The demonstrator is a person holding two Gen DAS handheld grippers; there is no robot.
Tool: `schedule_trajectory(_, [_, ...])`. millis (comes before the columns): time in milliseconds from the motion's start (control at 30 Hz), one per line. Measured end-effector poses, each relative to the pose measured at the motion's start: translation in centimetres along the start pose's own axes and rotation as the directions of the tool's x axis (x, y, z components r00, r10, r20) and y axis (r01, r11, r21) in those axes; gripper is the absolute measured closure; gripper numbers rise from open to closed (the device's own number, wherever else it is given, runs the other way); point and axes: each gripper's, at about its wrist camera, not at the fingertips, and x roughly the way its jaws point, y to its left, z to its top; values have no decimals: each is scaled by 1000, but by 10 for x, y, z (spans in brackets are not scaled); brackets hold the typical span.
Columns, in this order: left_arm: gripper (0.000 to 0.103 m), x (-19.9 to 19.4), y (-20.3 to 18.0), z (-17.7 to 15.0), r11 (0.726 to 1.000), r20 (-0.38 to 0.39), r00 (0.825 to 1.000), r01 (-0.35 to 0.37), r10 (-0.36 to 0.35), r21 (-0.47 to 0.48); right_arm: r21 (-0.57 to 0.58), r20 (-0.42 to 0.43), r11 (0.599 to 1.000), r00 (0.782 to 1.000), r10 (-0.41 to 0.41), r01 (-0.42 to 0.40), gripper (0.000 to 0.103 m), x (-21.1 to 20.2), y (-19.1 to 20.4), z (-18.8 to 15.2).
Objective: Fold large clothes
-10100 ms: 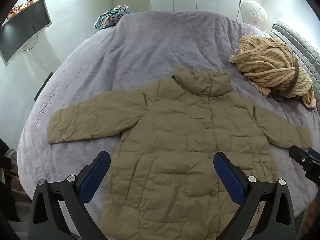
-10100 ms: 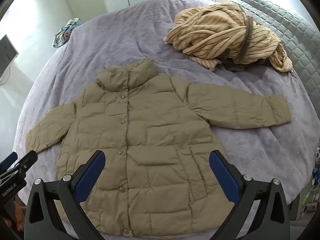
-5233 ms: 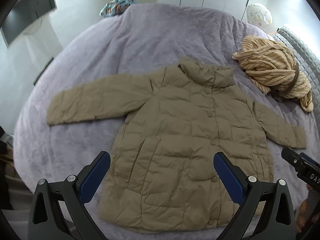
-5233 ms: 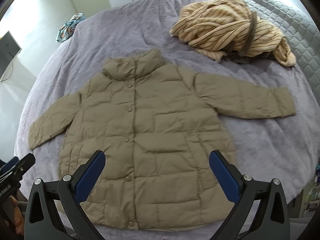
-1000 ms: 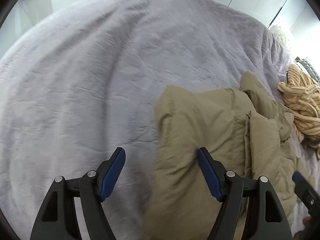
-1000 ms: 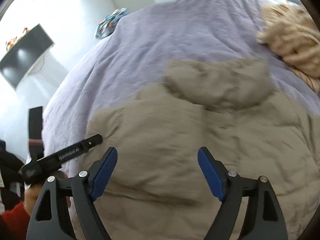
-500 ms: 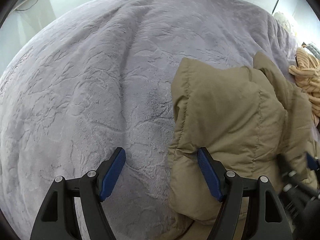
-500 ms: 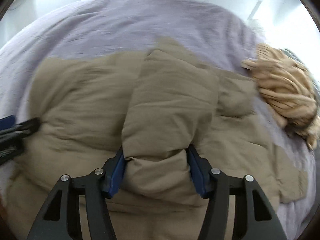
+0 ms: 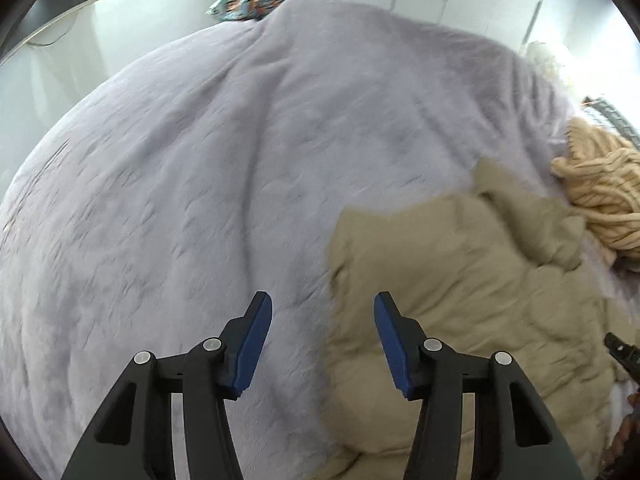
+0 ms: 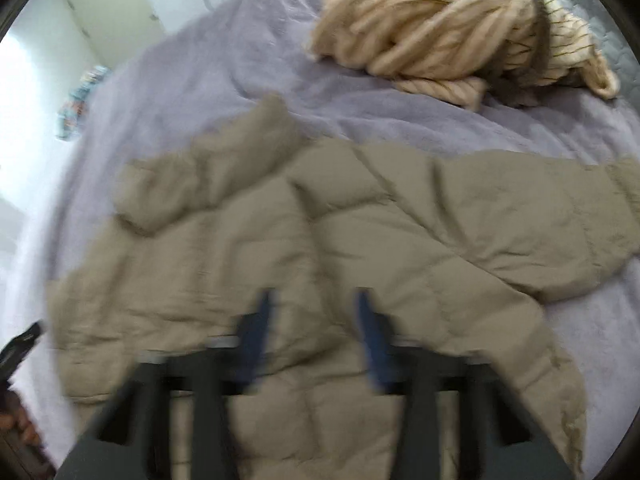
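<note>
Left hand-held gripper (image 9: 323, 338) hangs over the bed (image 9: 224, 168) just off the jacket's left edge, its blue pads apart and closing with nothing between them, only grey cover below; I'd guess it sits there because that side of the tan puffer jacket (image 9: 460, 292) is already turned in, the sleeve lying across the chest as a thick bundle, so there is nothing on that side to hold. Across the jacket's middle, the right hand-held gripper (image 10: 316, 332) is blurred, its pads narrowly apart and closing, and the quilted front (image 10: 248, 280) shows in the gap rather than pinched fabric, so it looks empty to me. To the jacket's right, the other sleeve (image 10: 520, 224) lies stretched flat on the bed, which is probably what calls for folding next. Beyond the jacket's collar sits a heap of striped cream cloth (image 10: 448, 28), well clear of the folding
</note>
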Motion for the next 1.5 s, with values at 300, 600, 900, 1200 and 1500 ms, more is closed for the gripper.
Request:
schedule_trajectory(300, [57,60,-47,-1,996,-94,995,45,-38,75,-74,-126,982,979,161,-171,84,56,31,9])
schedule_trajectory(600, [56,70,-50,-10,992,-83,997,16,-5,128,-16,-161,988,976,146,-151,103,67,-10,-21])
schedule_trajectory(900, [56,19,-58,-16,994,-89,994,-54,63,99,111,-151,987,980,128,-112,97,28,-60,-18])
schedule_trajectory(1200, [26,-29,-117,-63,987,-123,992,8,11,158,239,-197,965,967,161,-111,94,-9,-114,-52])
schedule_trajectory(1500, [25,-40,-190,-98,967,-213,977,83,-31,240,354,-183,934,975,123,-52,46,-39,-176,-77])
